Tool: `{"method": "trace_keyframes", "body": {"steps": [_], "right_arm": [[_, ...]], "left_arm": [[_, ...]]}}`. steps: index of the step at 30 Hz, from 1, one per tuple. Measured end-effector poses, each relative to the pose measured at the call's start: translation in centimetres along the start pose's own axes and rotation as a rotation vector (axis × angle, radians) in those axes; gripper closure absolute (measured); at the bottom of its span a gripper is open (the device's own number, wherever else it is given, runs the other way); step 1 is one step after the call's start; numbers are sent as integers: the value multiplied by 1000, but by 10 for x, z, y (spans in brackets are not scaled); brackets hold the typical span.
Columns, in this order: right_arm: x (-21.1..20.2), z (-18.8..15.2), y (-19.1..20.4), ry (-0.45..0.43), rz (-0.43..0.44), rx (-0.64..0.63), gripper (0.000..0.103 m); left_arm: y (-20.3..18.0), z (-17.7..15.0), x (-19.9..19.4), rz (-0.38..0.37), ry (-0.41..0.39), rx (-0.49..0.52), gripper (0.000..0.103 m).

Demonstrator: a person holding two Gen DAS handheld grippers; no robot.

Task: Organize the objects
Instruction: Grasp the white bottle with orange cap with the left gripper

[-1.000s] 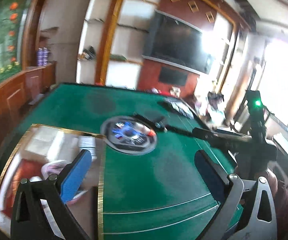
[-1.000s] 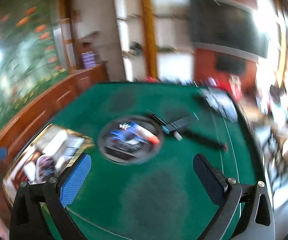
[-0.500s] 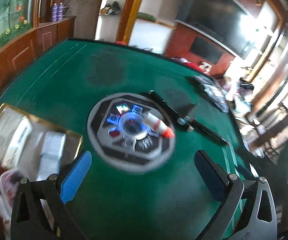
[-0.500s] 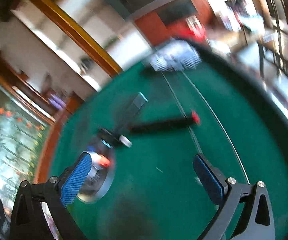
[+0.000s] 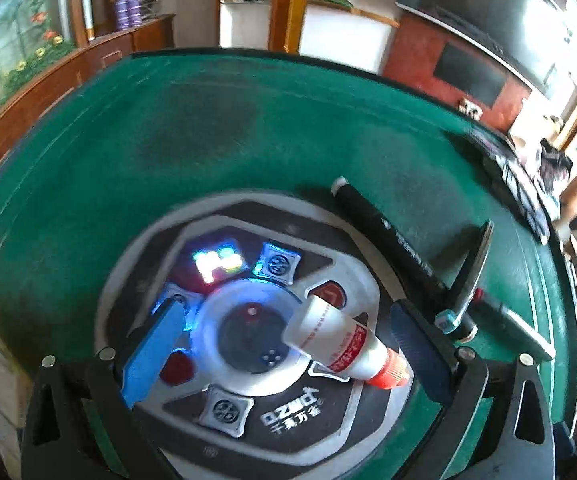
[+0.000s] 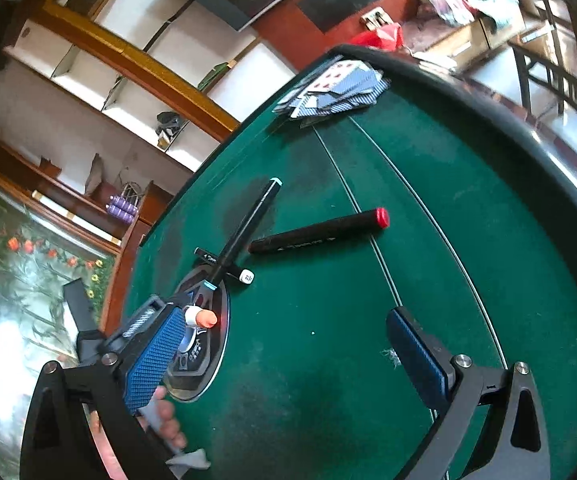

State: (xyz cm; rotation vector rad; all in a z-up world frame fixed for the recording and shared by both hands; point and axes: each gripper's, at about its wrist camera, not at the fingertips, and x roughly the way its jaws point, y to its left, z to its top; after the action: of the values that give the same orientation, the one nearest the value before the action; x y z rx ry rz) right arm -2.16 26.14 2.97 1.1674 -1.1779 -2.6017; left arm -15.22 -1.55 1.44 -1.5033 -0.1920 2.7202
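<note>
A white glue bottle (image 5: 340, 340) with an orange cap lies on the round control panel (image 5: 328, 432) in the middle of the green felt table (image 5: 168, 152). My left gripper (image 5: 284, 354) hangs over the panel with the bottle between its fingers. Its jaws are closing, the pads are off the bottle, and the right pad is near the cap. Three black markers lie crossed just right of the panel: a white-ended one (image 5: 392, 240), a teal-ended one (image 6: 244, 232) and a red-ended one (image 6: 320, 234). My right gripper (image 6: 286, 356) is open over bare felt, near the markers.
Scattered playing cards (image 6: 336, 88) lie at the table's far edge. A person's fingers (image 6: 164, 420) show by the panel (image 6: 208, 352) in the right wrist view. A raised dark rim runs round the table. Shelves and a wooden cabinet stand beyond it.
My left gripper has dropped and come in over the panel, so the glue bottle now lies between its fingers. The right gripper has rolled and swung right, toward the markers.
</note>
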Motion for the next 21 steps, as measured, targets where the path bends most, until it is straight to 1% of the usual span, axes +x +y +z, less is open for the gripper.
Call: {"method": "trace_keyframes", "body": {"steps": [1, 2, 3, 4, 5, 6, 7, 9, 11, 13, 14, 15, 16, 18, 19, 20, 21], "right_arm": [[-1, 0, -2, -3, -8, 8, 0], [0, 1, -2, -4, -12, 11, 0], [-1, 1, -3, -8, -18, 13, 0], [-1, 1, -3, -10, -25, 13, 0], [-1, 0, -3, -9, -31, 10, 0], [0, 0, -2, -6, -38, 6, 0], [1, -1, -2, -3, -43, 4, 0], [4, -2, -3, 1, -51, 4, 0], [4, -2, -3, -3, -60, 6, 0], [4, -2, -3, -6, -65, 3, 0], [4, -3, -2, -7, -67, 0, 0], [4, -4, -2, -8, -71, -3, 0], [4, -4, -2, -8, -74, -6, 0], [4, -4, -2, -6, -77, -8, 0], [4, -4, -2, -6, -80, -8, 0], [5, -4, -2, -6, -82, -8, 0], [5, -4, -2, -7, -82, -7, 0]], "left_arm": [[-4, -2, 0, 4, -5, 26, 8], [-8, -6, -2, 0, -10, 63, 22], [-13, -10, -4, -3, -13, 112, 42], [-18, -14, -7, -5, -12, 151, 53], [-23, -19, -10, 0, -9, 193, 73], [-25, -26, -15, -16, -5, 226, 76], [-24, -33, -20, -8, -7, 248, 76], [-21, -46, -29, -36, -1, 284, 76], [-15, -55, -38, -37, -2, 307, 76], [-11, -55, -41, -46, -7, 308, 76], [-9, -54, -41, -59, -9, 306, 71], [-8, -51, -39, -67, -7, 293, 61], [-6, -49, -39, -72, -14, 276, 57], [-11, -44, -41, -77, -54, 263, 43], [-13, -42, -43, -64, -76, 274, 39], [-17, -40, -43, -44, -96, 292, 33], [-22, -38, -43, -23, -117, 319, 32]]}}
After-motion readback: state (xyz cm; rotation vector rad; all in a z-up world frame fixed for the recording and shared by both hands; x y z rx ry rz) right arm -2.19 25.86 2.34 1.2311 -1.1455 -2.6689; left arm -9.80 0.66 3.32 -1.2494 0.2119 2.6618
